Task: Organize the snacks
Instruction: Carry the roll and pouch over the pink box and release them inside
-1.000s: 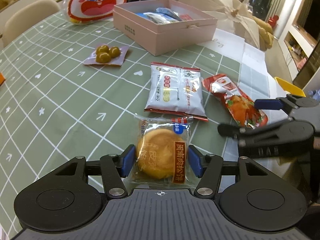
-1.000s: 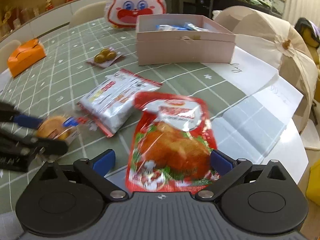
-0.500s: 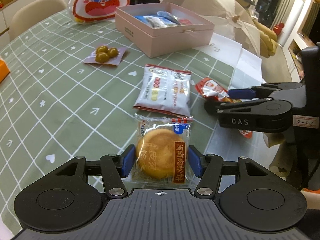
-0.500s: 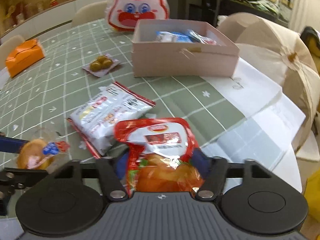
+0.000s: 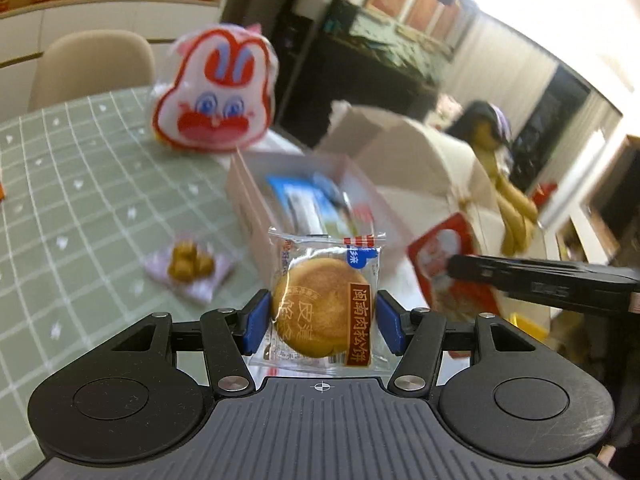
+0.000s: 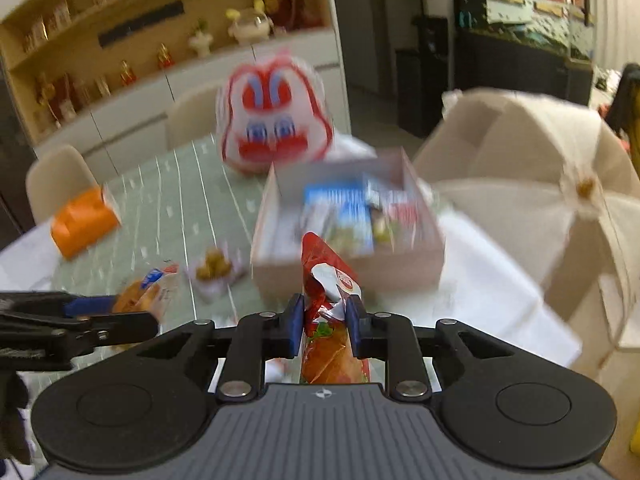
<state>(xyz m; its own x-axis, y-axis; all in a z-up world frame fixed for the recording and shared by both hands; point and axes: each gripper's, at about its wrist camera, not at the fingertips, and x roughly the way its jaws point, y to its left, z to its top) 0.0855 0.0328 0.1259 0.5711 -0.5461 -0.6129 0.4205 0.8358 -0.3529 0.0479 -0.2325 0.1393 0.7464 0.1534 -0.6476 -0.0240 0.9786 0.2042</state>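
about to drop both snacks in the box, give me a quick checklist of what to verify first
1. Left gripper clamped on the round cake packet: ok.
2. Right gripper clamped on the red snack pouch: ok, though the pouch is squeezed narrow.
3. Pink box open on top: ok.
4. Free room inside the box: cannot tell; packets already lie in it and the view is blurred.
5. The two grippers apart from each other: ok.
6. Olive packet outside the box, to be collected later: ok.

Both wrist views face blurred, seemingly shared pink box [image 5: 256, 200] [image 6: 344, 268].
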